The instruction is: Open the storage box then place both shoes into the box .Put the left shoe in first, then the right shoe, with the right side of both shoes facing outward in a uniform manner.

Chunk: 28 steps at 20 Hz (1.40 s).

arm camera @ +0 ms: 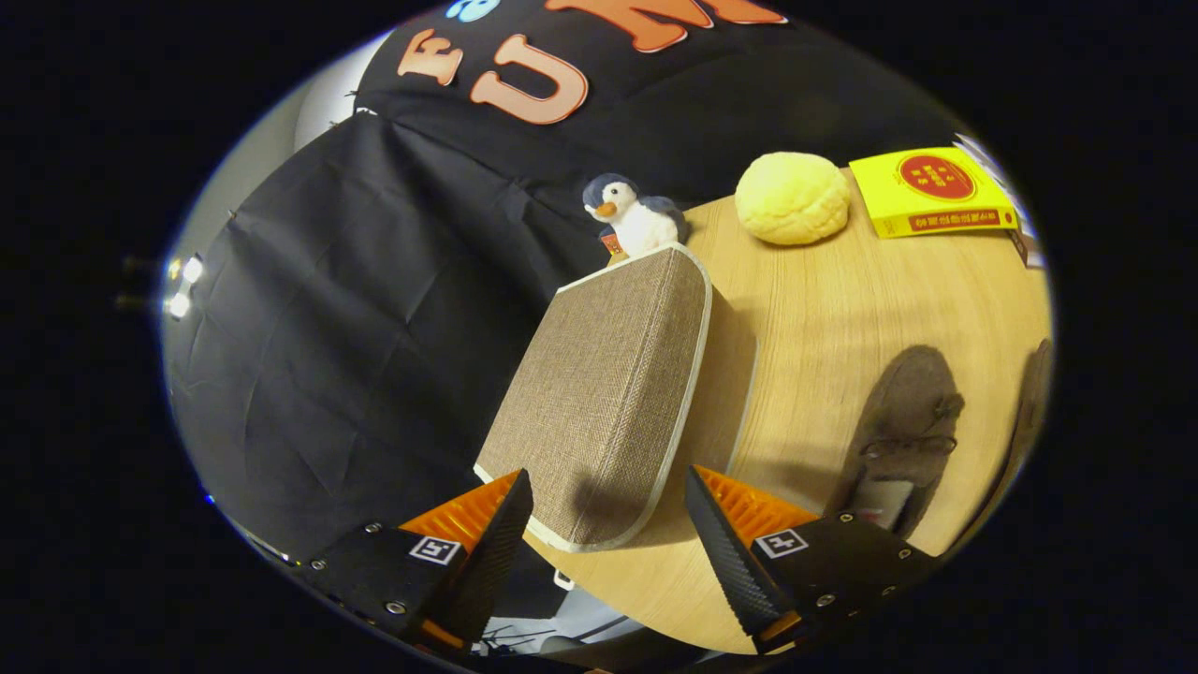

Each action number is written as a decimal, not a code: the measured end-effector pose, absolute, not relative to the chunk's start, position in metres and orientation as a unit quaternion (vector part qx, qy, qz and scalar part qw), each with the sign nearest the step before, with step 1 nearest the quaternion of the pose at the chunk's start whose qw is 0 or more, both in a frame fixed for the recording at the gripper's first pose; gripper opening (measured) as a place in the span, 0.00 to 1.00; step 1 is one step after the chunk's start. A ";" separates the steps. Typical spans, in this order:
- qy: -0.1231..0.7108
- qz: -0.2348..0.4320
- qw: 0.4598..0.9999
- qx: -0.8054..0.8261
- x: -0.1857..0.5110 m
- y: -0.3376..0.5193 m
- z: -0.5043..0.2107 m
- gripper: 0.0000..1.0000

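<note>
Gripper view showed a round-cornered storage box [608,393] covered in coarse brown woven fabric with pale piping along its edges, lid closed, standing at the edge of a light wood-grain table [842,309]. The gripper [608,510] was spread wide, its ribbed fingers flanking the near corner of the box, one on each side; whether either touched the fabric could not be told, and nothing was clamped. Well apart from the box, toward the table's other side, lay a brown suede loafer [903,431] with a lace bow, and a second shoe [1029,402] just beyond it at the table's edge. Behind the box stood a plush penguin [632,217], near a lumpy yellow bun-shaped ball [792,198] and a flat yellow carton [931,192].
</note>
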<state>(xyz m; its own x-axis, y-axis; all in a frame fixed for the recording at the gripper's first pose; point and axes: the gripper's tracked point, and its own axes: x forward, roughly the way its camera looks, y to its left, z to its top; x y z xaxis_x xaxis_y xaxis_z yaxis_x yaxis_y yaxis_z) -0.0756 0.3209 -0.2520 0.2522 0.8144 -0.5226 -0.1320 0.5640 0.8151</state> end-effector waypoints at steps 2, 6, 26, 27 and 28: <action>0.521 0.323 0.714 0.339 -0.072 0.324 -0.262 0.97; 0.524 0.333 0.687 0.378 -0.070 0.330 -0.273 0.97; 0.474 0.324 0.621 0.533 -0.059 0.322 -0.256 0.41; 0.470 0.322 0.624 0.535 -0.058 0.319 -0.253 0.35; 0.460 0.327 0.618 0.547 -0.057 0.312 -0.243 0.34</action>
<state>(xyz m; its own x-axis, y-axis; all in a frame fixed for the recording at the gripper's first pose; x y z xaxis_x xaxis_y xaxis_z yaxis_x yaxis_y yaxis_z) -0.0574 0.3124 -0.2430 0.3632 0.9075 -0.2112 0.0995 0.1876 0.9772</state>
